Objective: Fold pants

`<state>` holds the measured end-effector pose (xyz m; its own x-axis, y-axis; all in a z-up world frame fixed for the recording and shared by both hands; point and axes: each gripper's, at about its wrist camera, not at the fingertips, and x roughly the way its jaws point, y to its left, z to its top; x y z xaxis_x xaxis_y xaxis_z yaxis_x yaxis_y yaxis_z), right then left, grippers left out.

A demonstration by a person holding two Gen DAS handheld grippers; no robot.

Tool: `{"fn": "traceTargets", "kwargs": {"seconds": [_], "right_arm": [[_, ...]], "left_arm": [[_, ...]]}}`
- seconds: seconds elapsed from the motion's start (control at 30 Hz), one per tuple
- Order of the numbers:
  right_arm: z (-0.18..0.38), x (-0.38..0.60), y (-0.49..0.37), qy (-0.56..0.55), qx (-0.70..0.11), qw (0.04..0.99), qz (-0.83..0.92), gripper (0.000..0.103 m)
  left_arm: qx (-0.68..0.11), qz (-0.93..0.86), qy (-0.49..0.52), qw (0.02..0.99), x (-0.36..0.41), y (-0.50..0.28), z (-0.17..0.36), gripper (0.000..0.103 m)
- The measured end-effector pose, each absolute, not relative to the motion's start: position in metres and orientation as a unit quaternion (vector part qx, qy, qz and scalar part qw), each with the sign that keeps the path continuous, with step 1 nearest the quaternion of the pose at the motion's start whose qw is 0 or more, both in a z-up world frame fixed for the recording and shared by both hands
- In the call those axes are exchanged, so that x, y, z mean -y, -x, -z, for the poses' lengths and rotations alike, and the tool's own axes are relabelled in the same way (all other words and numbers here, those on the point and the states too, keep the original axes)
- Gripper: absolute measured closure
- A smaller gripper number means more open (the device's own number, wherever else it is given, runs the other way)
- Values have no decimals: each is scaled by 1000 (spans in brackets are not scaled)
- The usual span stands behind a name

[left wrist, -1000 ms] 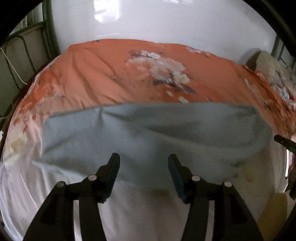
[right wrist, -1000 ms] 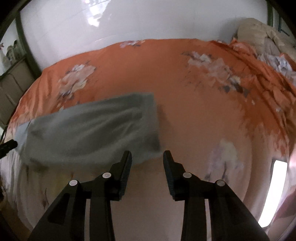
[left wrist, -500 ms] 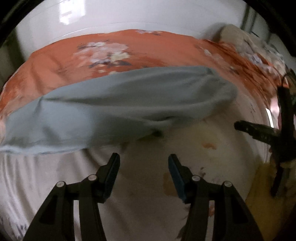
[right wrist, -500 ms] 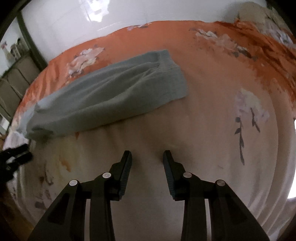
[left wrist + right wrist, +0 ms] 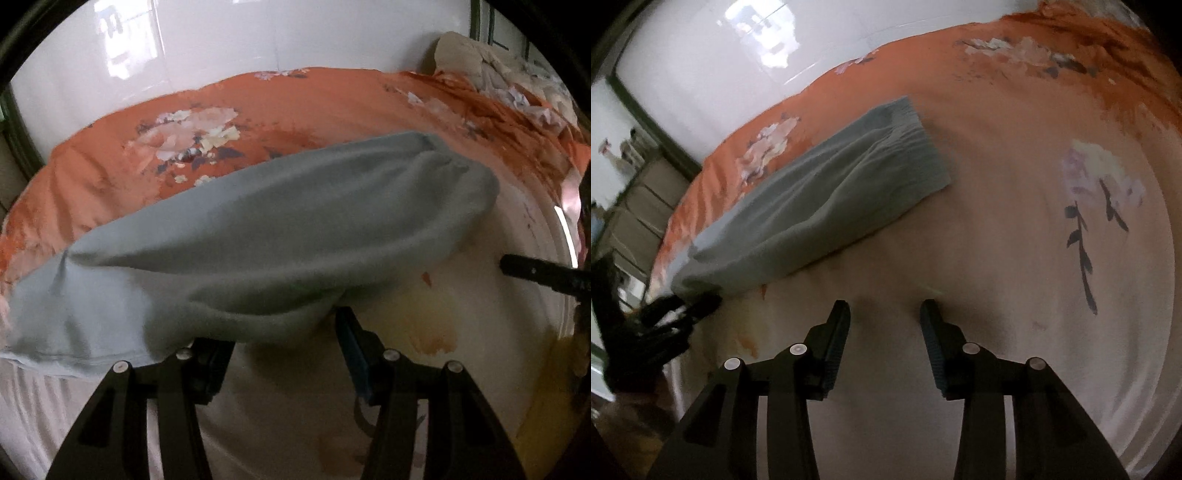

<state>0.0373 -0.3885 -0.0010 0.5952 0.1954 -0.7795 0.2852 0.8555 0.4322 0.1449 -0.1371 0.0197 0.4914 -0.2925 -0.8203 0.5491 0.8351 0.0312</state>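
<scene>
**Pants lie folded lengthwise; the next fold waits**

The bed [image 5: 332,103], in an orange floral sheet that pales to white near the cameras, fills both views. Across it lie the grey-blue pants [image 5: 280,229], a long strip running from lower left to upper right in the left wrist view, waistband at the upper right end. In the right wrist view the same strip sits in the left half of the frame, its gathered waistband near the upper centre.

The left gripper [image 5: 280,332] is spread wide at the bottom centre of its frame, with the near edge of the pants draped over its left finger and nothing pinched. The right gripper [image 5: 884,317] is likewise released and holds nothing, over bare sheet well apart from the cloth.

To do this step well, I judge each gripper should take one corner of the same end, pinch both layers, and carry it evenly to the other end so edges align.

No containers show in either view.
</scene>
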Motion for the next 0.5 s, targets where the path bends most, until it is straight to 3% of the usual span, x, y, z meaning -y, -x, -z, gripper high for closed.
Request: {"fn": "traceTargets", "kwargs": {"seconds": [0.2,0.23,0.27,0.3,0.37,0.5], "right_arm": [[2,393,-35,-286,-442,850,24,62],[2,395,-35,-291,-440,849,23,62],[2,397,-33,-296,-438,849,22,62],[2,398,-33,-299,-436,849,22,62],[1,398,-33,-299,-434,849,22,62],[-1,391,-35,-281,-436,854,30,62]], "left_arm": [[-441,253,-136,850,141,-159,-13,46],[-443,254,-127,850,139,-161,-15,53],[-443,259,-117,851,136,-161,-17,78],[-446,263,-109,849,134,-162,-19,88],[-461,278,-72,840,124,-163,-27,94],[-466,309,-41,828,110,-146,-47,95]]}}
